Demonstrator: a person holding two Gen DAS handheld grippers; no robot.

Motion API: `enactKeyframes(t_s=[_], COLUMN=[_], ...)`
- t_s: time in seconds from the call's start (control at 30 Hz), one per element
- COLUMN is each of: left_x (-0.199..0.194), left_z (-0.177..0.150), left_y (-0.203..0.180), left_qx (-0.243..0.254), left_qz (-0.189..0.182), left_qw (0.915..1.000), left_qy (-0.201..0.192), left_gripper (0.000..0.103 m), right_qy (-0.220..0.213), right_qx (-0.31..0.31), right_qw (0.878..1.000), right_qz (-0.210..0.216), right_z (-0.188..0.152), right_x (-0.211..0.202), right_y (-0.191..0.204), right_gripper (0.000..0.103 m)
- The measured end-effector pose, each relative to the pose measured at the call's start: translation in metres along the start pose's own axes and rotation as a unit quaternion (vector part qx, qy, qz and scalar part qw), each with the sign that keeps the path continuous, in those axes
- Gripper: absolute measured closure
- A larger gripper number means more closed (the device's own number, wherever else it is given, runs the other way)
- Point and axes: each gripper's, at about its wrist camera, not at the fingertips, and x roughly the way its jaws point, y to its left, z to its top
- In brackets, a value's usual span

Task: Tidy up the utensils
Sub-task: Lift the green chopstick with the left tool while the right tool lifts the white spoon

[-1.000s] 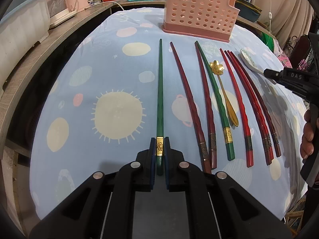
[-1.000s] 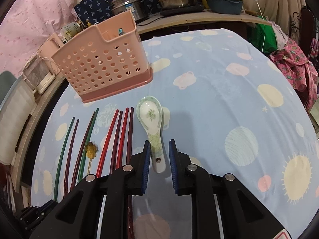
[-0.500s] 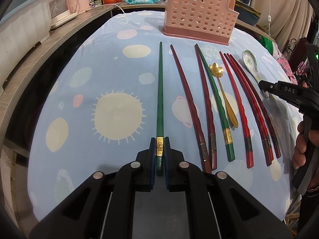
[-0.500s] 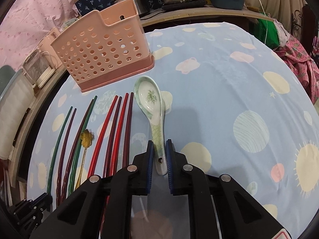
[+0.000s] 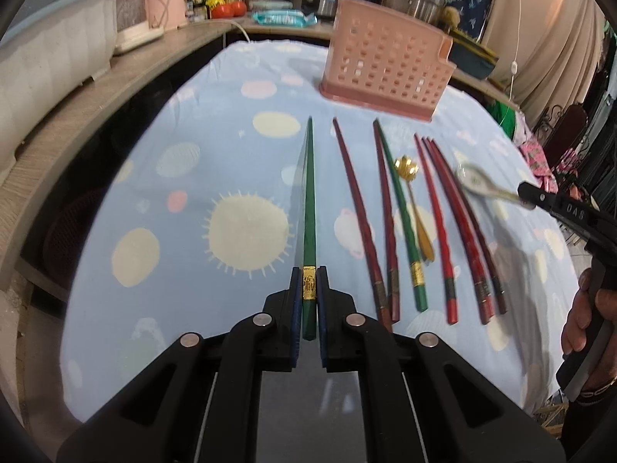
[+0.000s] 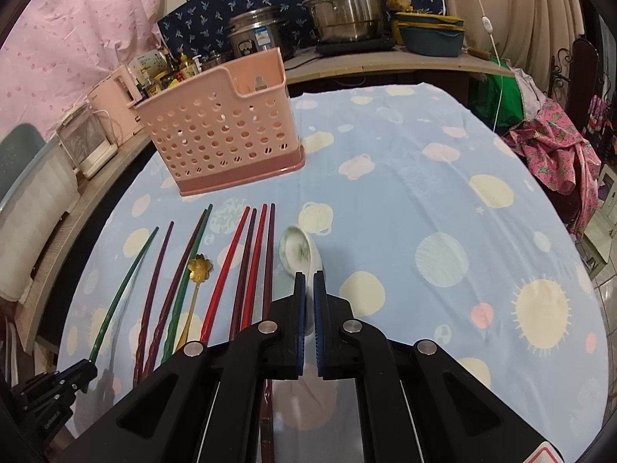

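Holding one utensil in each hand, you are facing the pink basket (image 5: 386, 73) standing at the far side of the worktop (image 5: 239, 146). Your left tongs (image 5: 307, 289) are pinching the green chopstick (image 5: 308, 208) at its gold band, its tip pointing toward the basket's left corner and lifting off the cloth. Your right tongs (image 6: 307, 297) have just been closing and are now pressing on the handle of the ceramic spoon (image 6: 299, 250), whose bowl is pointing toward the basket and looking blurred, slightly raised. Between the two, nearer you than the basket, the remaining red chopsticks (image 5: 439, 216), a second green chopstick (image 5: 401, 216) and the gold spoon (image 5: 414, 204) are lying side by side, tips toward the basket. Your right hand (image 5: 586, 316) is showing at the edge of the left view.
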Motion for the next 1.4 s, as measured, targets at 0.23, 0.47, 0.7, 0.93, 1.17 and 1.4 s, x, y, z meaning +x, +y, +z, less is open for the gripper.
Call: enactKeyframes(t_s=[0.23, 0.47, 0.7, 0.93, 1.17, 1.4], left_x=[-0.018, -0.014, -0.007, -0.002, -0.007, -0.032], left_z=[0.008, 0.0, -0.004, -0.007, -0.006, 0.018], left_y=[0.002, -0.003, -0.004, -0.005, -0.002, 0.003], left_qx=[-0.003, 0.002, 0.006, 0.007, 0.004, -0.003], left_qz=[-0.001, -0.005, -0.002, -0.002, -0.008, -0.016], left_qw=[0.9997, 0.9999, 1.0, 0.9999, 1.0, 0.9991], left_qy=[-0.026, -0.012, 0.0, 0.008, 0.003, -0.038], left_gripper=[0.096, 0.096, 0.096, 0.096, 0.096, 0.096], right_qy=[-0.002, 0.039, 0.069, 0.068, 0.059, 0.0], right_qx=[0.003, 0.009, 0.027, 0.002, 0.002, -0.008], right_qw=[1.0, 0.999, 0.997, 0.998, 0.998, 1.0], right_qz=[0.0, -0.009, 0.01, 0.003, 0.004, 0.004], right_z=[-0.003, -0.03, -0.045, -0.054, -0.054, -0.022], right_x=[-0.013, 0.005, 0.021, 0.021, 0.01, -0.028], right_y=[-0.003, -0.011, -0.016, -0.003, -0.003, 0.003], right_gripper=[0.102, 0.086, 0.086, 0.087, 0.095, 0.096])
